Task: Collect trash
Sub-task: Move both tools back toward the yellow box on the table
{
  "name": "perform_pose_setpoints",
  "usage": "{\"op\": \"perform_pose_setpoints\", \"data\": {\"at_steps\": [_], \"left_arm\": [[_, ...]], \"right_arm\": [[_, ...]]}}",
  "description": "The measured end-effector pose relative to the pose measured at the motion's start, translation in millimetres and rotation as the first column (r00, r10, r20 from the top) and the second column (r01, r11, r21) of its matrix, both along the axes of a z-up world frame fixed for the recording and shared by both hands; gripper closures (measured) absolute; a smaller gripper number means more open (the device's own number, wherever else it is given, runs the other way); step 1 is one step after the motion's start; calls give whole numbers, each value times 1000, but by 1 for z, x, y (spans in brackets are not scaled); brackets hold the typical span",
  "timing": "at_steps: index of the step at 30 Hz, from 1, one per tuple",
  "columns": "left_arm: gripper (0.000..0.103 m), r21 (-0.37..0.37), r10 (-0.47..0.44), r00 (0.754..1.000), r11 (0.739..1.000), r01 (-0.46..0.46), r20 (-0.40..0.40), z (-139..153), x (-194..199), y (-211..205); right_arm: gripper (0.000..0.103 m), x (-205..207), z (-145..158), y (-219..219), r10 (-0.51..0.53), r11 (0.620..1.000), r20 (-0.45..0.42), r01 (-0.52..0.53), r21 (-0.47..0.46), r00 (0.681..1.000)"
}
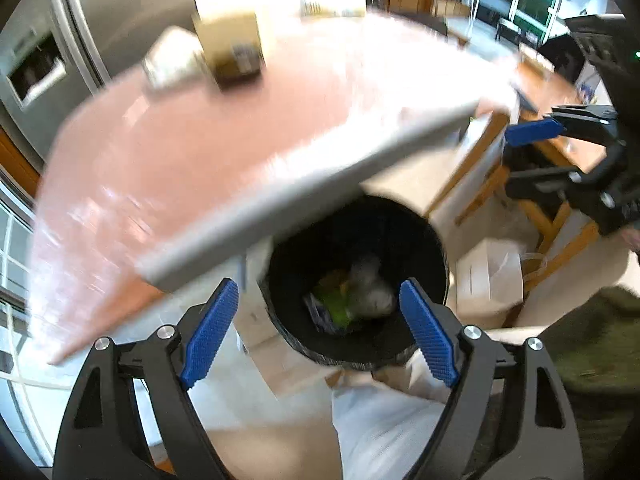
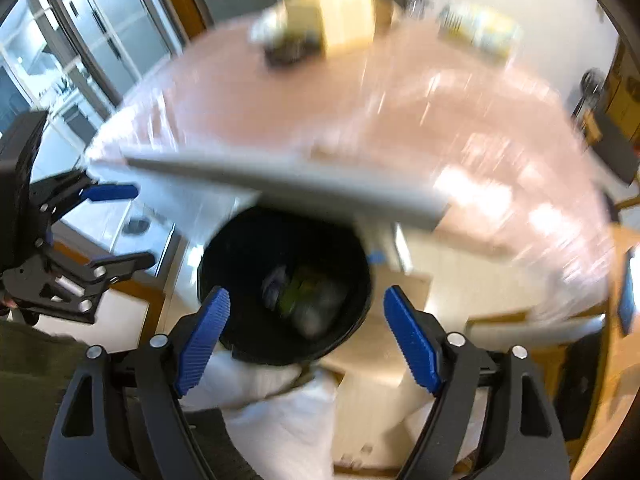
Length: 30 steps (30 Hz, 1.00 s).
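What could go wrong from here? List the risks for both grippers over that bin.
1. The table edge overhangs part of the black bin; a gripper lifting from here could knock it.
2. The left gripper and right gripper hang open side by side above the bin, so they might bump each other.
3. The trash lies deep inside, so anything still left on the table needs another trip.

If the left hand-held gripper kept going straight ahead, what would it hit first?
Probably the black trash bin, or the trash inside it; the left hand-held gripper is open and empty. Depth is unclear.
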<state>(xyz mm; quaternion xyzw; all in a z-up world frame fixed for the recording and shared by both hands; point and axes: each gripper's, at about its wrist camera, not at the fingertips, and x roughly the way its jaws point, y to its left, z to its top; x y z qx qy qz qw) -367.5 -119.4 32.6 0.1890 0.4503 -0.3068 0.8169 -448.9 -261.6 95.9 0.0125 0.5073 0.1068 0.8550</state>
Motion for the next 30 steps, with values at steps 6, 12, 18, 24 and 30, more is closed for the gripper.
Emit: {"op": "perform_pose_setpoints", "data": {"at_steps": [6, 12, 18, 24, 30], "left_arm": [[4, -63, 110, 985, 993, -103, 133, 33, 45, -5], [4, -73, 169, 978, 984, -161, 126, 12, 104, -43], [5, -14, 150, 981, 989, -149, 122, -7, 139, -63], [16, -20, 154, 986, 988, -153, 64, -13, 165, -68], [19, -12, 153, 987, 988, -153, 42, -13, 178, -68]], "right_arm": [[13, 68, 46, -16, -77, 997, 187, 70, 43, 979], [12, 142, 52, -3, -68, 997, 236, 57, 57, 969], [13, 211, 43, 9, -78, 994, 177, 64, 83, 981], [13, 256, 32, 9, -40, 998, 146, 33, 54, 988], [13, 280, 18, -3, -74, 987, 71, 63, 146, 995]]}}
